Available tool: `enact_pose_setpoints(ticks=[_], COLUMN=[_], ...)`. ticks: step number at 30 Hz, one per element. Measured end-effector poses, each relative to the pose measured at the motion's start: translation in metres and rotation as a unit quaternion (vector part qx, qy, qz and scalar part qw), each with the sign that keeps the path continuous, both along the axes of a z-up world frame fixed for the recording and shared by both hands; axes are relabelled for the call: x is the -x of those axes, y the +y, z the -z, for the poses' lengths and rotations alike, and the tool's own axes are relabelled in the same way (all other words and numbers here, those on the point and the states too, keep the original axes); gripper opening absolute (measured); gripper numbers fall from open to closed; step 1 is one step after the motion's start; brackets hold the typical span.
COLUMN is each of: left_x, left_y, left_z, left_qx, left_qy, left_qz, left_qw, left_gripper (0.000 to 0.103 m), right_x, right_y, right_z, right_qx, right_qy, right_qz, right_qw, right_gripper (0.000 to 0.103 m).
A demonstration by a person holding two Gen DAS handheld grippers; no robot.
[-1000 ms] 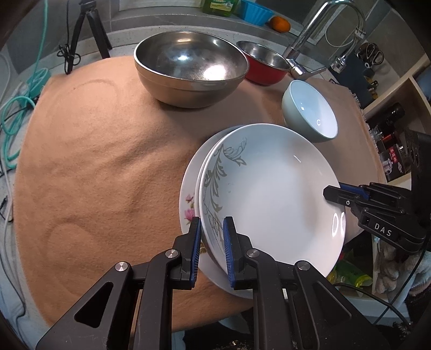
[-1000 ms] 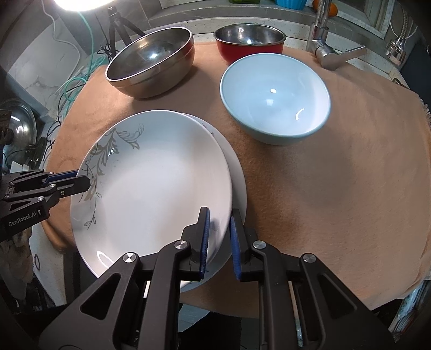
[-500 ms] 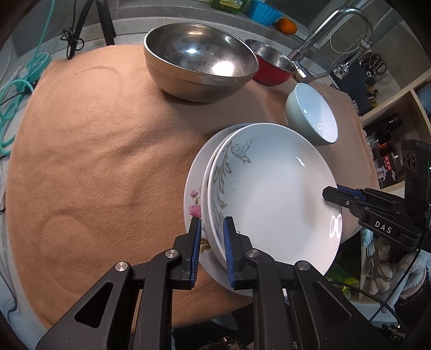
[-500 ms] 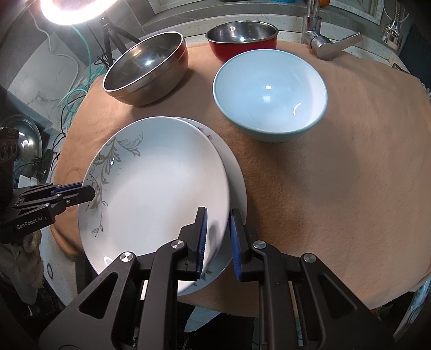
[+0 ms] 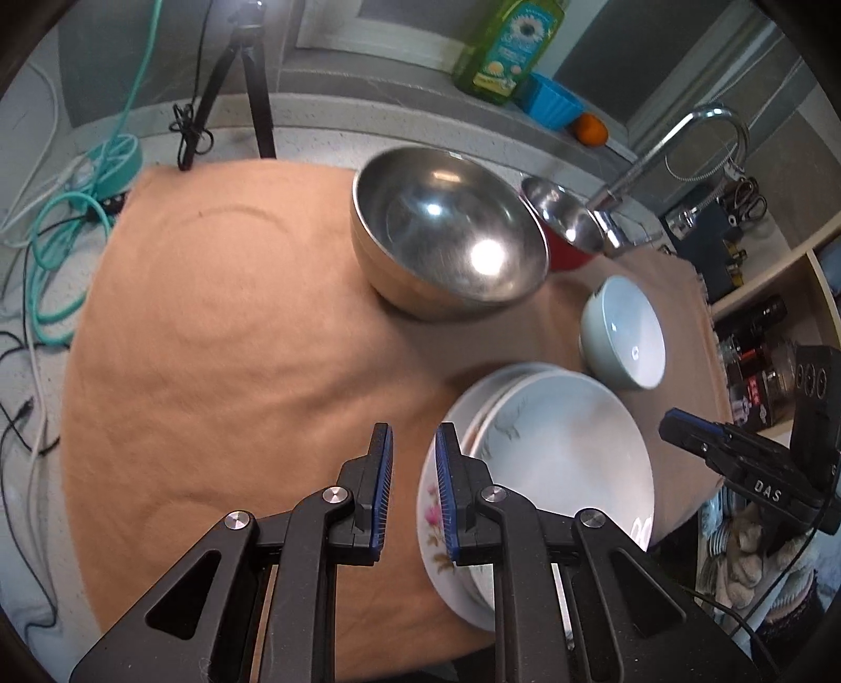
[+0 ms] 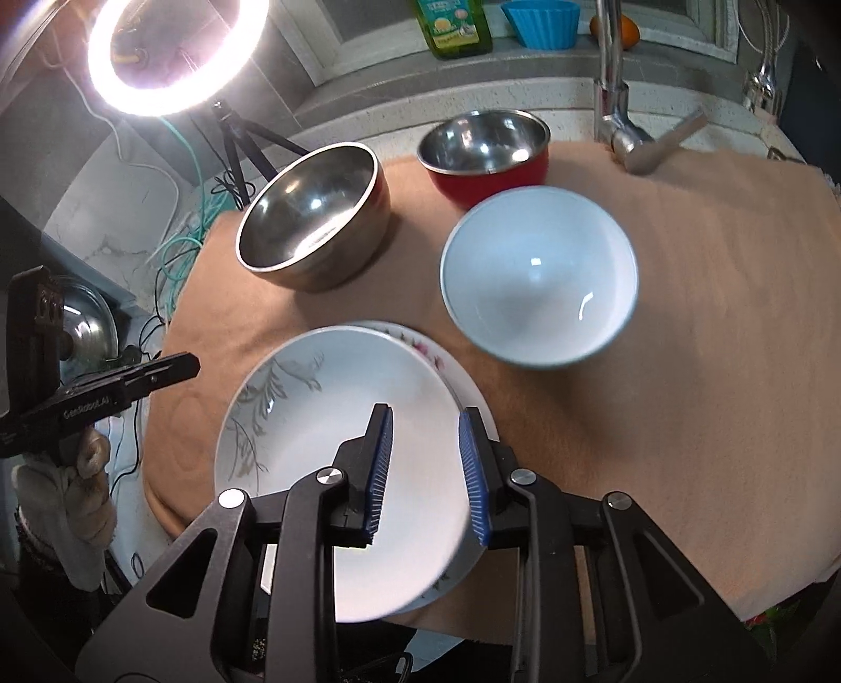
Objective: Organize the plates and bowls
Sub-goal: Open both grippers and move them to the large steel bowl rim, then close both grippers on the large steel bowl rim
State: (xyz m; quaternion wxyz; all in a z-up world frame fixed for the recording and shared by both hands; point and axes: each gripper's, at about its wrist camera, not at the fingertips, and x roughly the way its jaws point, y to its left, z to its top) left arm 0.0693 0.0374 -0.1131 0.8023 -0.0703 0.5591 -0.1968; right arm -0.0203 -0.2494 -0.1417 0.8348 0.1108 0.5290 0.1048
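Observation:
A white plate with a grey leaf pattern [image 6: 336, 420] [image 5: 567, 452] lies on a pink-flowered plate [image 6: 473, 389] [image 5: 436, 504] near the front edge of the tan cloth [image 5: 236, 341]. My left gripper [image 5: 412, 483] is open and empty, just left of the stack. My right gripper [image 6: 426, 473] is open above the stack's right rim, holding nothing. Behind stand a pale blue bowl [image 6: 541, 283] [image 5: 625, 336], a large steel bowl [image 6: 315, 215] [image 5: 447, 231] and a red steel bowl [image 6: 486, 152] [image 5: 562, 231].
A faucet [image 6: 620, 105] [image 5: 667, 152] rises behind the bowls. A sill holds a green soap bottle [image 6: 454, 26], a blue cup [image 6: 541, 21] and an orange [image 5: 591, 128]. A ring light on a tripod [image 6: 173, 58] and teal cables [image 5: 58, 252] stand at the left.
Both grippers have opened and let go of the leaf-pattern plate, which now rests on the flowered plate. Both have pulled back and lifted; the left has shifted left off the rim.

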Motion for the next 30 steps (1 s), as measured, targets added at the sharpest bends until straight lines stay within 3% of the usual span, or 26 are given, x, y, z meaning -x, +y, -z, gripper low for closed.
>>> enact_pose_setpoints(ticks=[13,18,21,30], left_x=[-0.06,-0.08,-0.091,-0.112], left_y=[0.002,0.003,0.004,0.003], left_z=[-0.009,-0.005,-0.003,0.01], left_qx=[0.01,0.008,0.003,0.007], left_qy=[-0.018,-0.019,-0.02,-0.003], left_qz=[-0.023,-0.035,-0.042,-0.046], left_qw=[0.9995,0.9992,0.9989,0.9989], left_gripper=[0.015,0.015,0.015,0.015], right_x=[-0.05,-0.075,-0.089,-0.131], right_y=[0.016,0.024,0.027,0.032], right_z=[-0.02,-0.013,-0.005,0.021], right_qx=[-0.045,-0.058,-0.074,-0.078], right_qy=[-0.019,-0.014,-0.004,0.014], right_qz=[-0.003,-0.003,0.002,0.032], right_qw=[0.999,0.998,0.997,0.996], right_gripper=[0.027,0.028,0.038,0.038])
